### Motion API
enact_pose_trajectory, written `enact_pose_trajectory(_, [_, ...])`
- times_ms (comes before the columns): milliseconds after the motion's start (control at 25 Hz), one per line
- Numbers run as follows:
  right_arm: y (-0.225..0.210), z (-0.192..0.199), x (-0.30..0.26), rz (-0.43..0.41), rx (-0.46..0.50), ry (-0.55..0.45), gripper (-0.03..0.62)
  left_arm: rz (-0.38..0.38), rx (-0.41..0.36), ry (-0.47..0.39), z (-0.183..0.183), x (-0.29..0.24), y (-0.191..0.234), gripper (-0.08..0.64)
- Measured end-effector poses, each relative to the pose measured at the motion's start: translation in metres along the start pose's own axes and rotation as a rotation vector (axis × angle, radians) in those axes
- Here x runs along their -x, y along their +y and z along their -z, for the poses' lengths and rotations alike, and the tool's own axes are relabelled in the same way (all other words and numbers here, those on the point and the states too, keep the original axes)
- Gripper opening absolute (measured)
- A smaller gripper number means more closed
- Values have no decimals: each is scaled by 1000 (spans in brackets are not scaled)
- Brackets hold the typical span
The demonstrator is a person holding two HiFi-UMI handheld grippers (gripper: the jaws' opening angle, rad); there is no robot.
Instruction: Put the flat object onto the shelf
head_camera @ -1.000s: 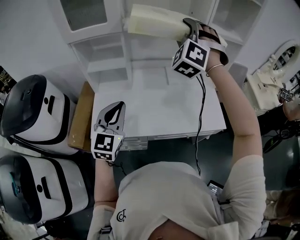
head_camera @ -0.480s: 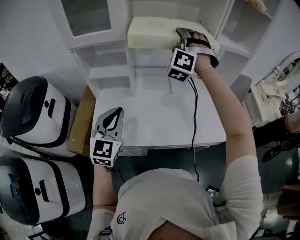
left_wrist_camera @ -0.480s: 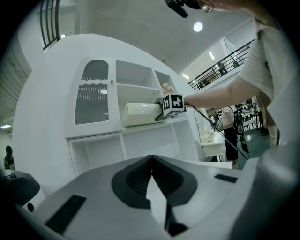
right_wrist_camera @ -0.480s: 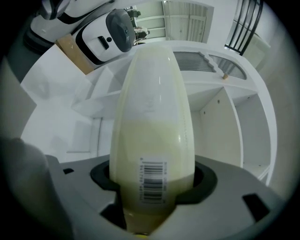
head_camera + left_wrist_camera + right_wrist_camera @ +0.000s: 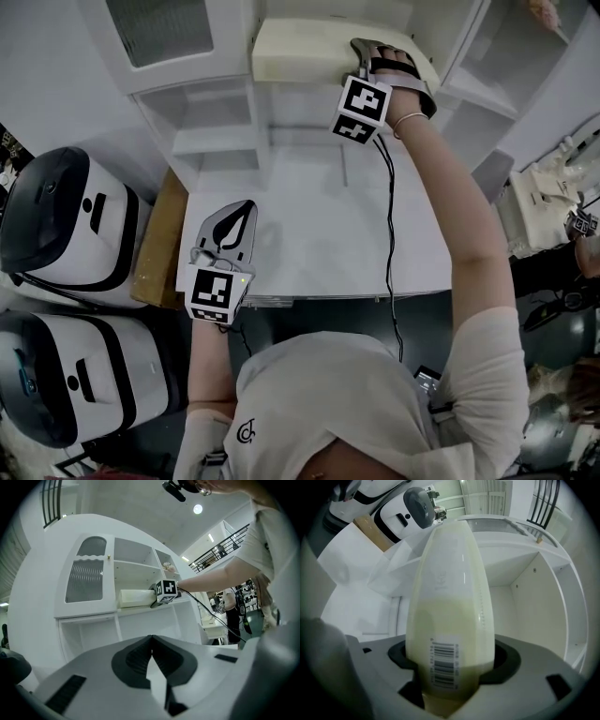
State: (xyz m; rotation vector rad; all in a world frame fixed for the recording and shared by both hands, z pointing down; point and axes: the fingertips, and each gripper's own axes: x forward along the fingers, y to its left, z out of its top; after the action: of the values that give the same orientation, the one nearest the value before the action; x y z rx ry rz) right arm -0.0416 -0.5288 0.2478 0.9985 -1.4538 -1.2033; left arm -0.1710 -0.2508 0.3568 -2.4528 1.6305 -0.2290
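Moved since earlier: the right tongs (image 5: 364, 49) have sunk and carried the flat object (image 5: 305, 52) from a tilted pose in front of the cabinet (image 5: 169, 37) into its open middle compartment, where it now looks level along the shelf (image 5: 136, 610).
Right tongs: the jaws have just been opening, with the cream, barcoded pack between them; its sides appear to touch both pads, so the grip looks loosened, not yet let go.
Flat object: it sits at the shelf's front edge, its right end in the tongs and its left end reaching toward the compartment's left wall. Whether its whole underside rests on the board cannot be told.
Meaning for the task: placement looks nearly complete. What remains, by my judgement, is a full release and a straight pull-back that does not drag the pack off the front edge.
Left tongs (image 5: 242, 214): clenched on nothing, level above the front-left corner of the tabletop (image 5: 309, 225).
Surface: the white tabletop is bare, crossed only by the cable (image 5: 387, 216) from the right tongs.
Room: two white-and-black machines (image 5: 56, 225) stand left of the tabletop, and a brown box (image 5: 159, 244) sits just beside its left edge.
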Motion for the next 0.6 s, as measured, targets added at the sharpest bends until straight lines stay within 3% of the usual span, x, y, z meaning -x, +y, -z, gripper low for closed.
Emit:
enact_pose_trajectory(240, [-2, -1, -18, 11, 4, 2, 351, 15, 1, -18, -3, -22, 1, 14])
enact_pose_trajectory(320, [3, -1, -24, -37, -13, 13, 382, 34, -3, -11, -1, -29, 1, 13])
enact_pose_trajectory(440, [13, 0, -35, -113, -5, 40, 476, 58, -15, -12, -1, -41, 7, 14])
enact_pose_trajectory(600, [18, -2, -46, -162, -13, 48, 492, 97, -24, -14, -2, -59, 18, 14])
